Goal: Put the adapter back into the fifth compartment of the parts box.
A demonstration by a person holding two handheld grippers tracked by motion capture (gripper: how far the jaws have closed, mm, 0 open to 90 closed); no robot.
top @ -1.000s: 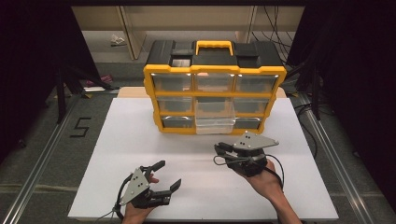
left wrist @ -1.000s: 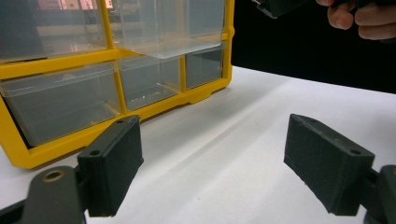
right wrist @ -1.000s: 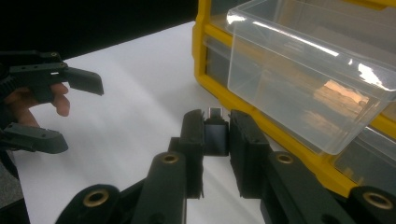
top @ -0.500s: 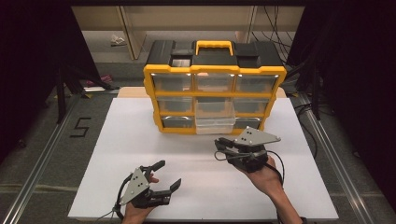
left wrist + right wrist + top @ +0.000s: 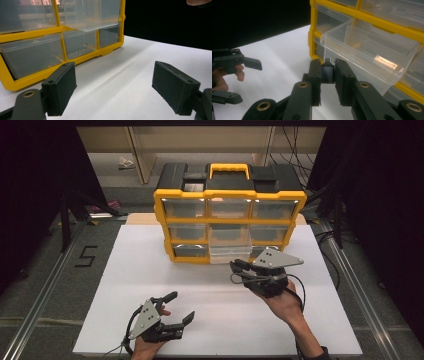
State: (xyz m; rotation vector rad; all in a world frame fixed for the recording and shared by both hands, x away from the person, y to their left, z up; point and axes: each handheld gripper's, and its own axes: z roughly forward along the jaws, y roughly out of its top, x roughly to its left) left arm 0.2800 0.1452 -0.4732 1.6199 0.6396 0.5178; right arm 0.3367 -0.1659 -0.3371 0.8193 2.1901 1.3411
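One small dark block (image 5: 327, 73) pinched in my right gripper (image 5: 328, 75) — poised beside the pulled-out clear drawer (image 5: 372, 53) for dropping in; my left gripper (image 5: 122, 92) waits wide open, empty.

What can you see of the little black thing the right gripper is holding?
The block is small, dark and boxy, with flat matte sides like plastic and a pale metal-looking tip on top. It sits upright, pinched on two sides by the black jaws of the right gripper, off the table. Nothing else touches it. It hangs just before the pulled-out clear drawer of the yellow organizer. It is too small to tell more.
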